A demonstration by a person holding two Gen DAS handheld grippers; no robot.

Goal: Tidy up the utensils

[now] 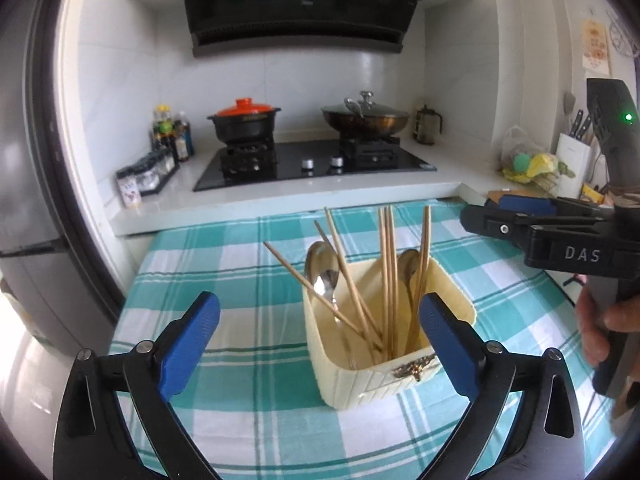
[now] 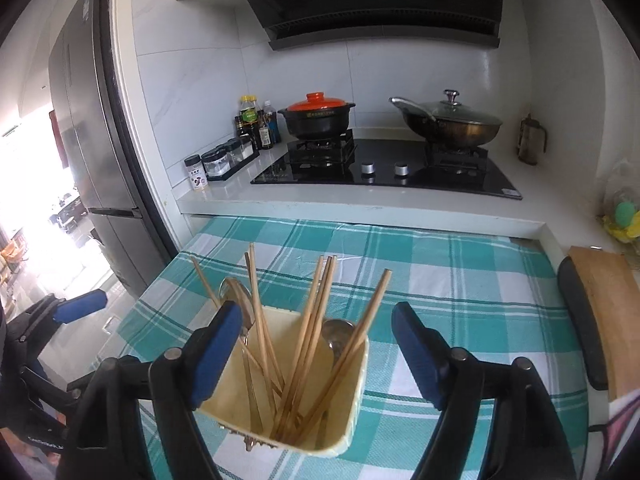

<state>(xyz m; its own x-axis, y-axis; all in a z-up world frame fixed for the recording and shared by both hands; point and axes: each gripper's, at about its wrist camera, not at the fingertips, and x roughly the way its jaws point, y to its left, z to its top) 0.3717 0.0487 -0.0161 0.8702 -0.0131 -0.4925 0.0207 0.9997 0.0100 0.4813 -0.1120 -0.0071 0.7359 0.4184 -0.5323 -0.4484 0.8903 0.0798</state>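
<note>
— Blue ribbed pads of the left gripper (image 1: pixel 319 346) stand spread wide, nothing between them but air; the cream holder (image 1: pixel 384 376) sits just ahead, a little toward its right pad.

— And the right gripper (image 2: pixel 316 354)?

— Spread too, empty. Its wrist view looks down into the holder's mouth, so I judge it the nearer one for a pick. Neither touches anything that I can see.

— How do the utensils lie?

— Wooden chopsticks (image 1: pixel 387 276) stand near upright, fanned and crossing, tips above the rim. Two metal spoons (image 1: pixel 323 276) lean bowl-up among them. Long axes run up and away, so a pinch would come across a shaft, above the rim.

— Surfaces?

— Holder: rounded-square, ribbed, glossy, probably plastic, with a small gold ornament. It stands mid-table on the teal checked cloth (image 1: pixel 248 408), soft and likely to slide.
</note>
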